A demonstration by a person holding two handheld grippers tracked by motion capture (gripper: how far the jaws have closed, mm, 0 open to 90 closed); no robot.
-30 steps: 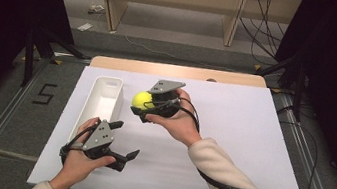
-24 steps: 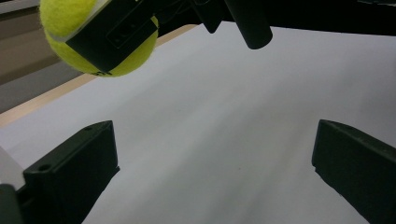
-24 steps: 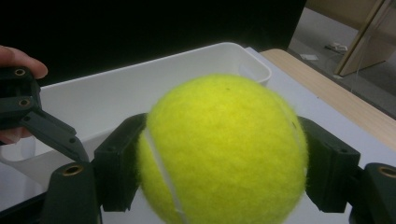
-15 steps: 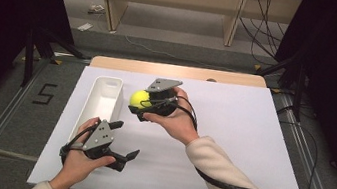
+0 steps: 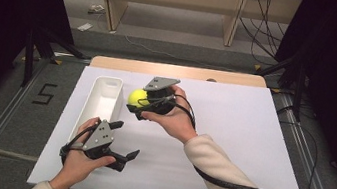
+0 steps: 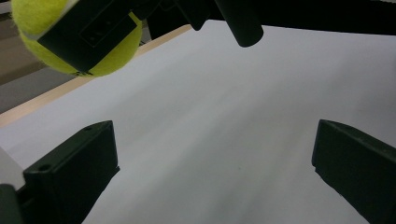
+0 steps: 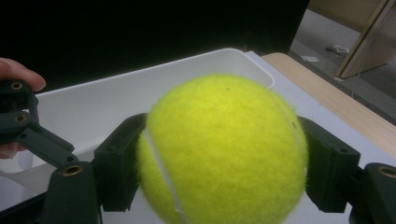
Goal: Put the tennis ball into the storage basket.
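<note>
Table [image 5: 180,71]: wooden top, covered by white sheet [image 5: 231,134]. White bin [image 5: 105,96] lies on sheet, left side, long axis running away from person.

A yellow felt tennis ball [image 5: 137,98] sits clamped in the jaws of the right gripper [image 5: 140,104], held just beside the long white plastic tray [image 5: 103,100]. The left gripper [image 5: 121,144] rests low on the white-covered bench [image 5: 241,135], jaws apart, near the tray's near end.
</note>
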